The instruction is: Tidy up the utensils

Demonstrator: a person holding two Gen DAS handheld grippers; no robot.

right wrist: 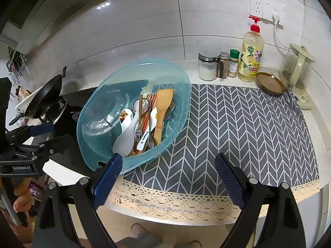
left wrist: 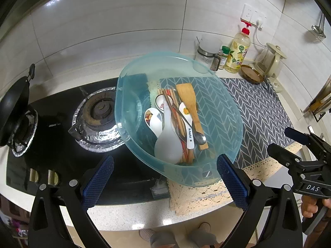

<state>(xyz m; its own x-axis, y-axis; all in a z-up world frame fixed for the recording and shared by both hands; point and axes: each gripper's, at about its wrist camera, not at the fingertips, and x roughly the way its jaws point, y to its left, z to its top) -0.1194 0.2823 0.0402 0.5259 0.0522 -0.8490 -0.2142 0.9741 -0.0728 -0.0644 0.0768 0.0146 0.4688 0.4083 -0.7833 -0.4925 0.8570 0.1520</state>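
Two grippers, both with jaws spread wide and gripping nothing: left gripper (left wrist: 165, 179) at the near counter edge before the basin; right gripper (right wrist: 168, 178) over the near lace border of the mat

Utensils: heaped in the right half of a translucent blue basin (right wrist: 99, 111), which straddles the stove's right edge and the left end of the mat, tilted
- wooden spatula (right wrist: 162, 111), blade far, lying on top at right
- white rice paddle (right wrist: 125, 138), blade near, at left
- white ceramic spoon (right wrist: 144, 136), handle with small dark lettering, not legible
- white patterned spoon (left wrist: 153, 119), far left of heap
- metal spoon (left wrist: 199, 137), bowl near
- fork (right wrist: 139, 130)
- chopsticks (left wrist: 175, 111), brown and red, beneath the rest

Surroundings:
- grey chevron mat (right wrist: 238, 128), right of basin
- gas stove (left wrist: 97, 113), black glass, foil-lined burner, left of basin; small white brand mark, unreadable
- black wok (left wrist: 14, 107), far left
- lidded glass jar (right wrist: 207, 67), two spice shakers (right wrist: 227, 65) and yellow pump bottle (right wrist: 251, 57) along the far wall; bottle label unreadable
- brown dish (right wrist: 271, 82) and glass kettle (right wrist: 298, 68), far right
- wall socket (right wrist: 266, 10), plug inserted

Markings: "DAS" on right gripper body; "GenRobot.AI" on left gripper body
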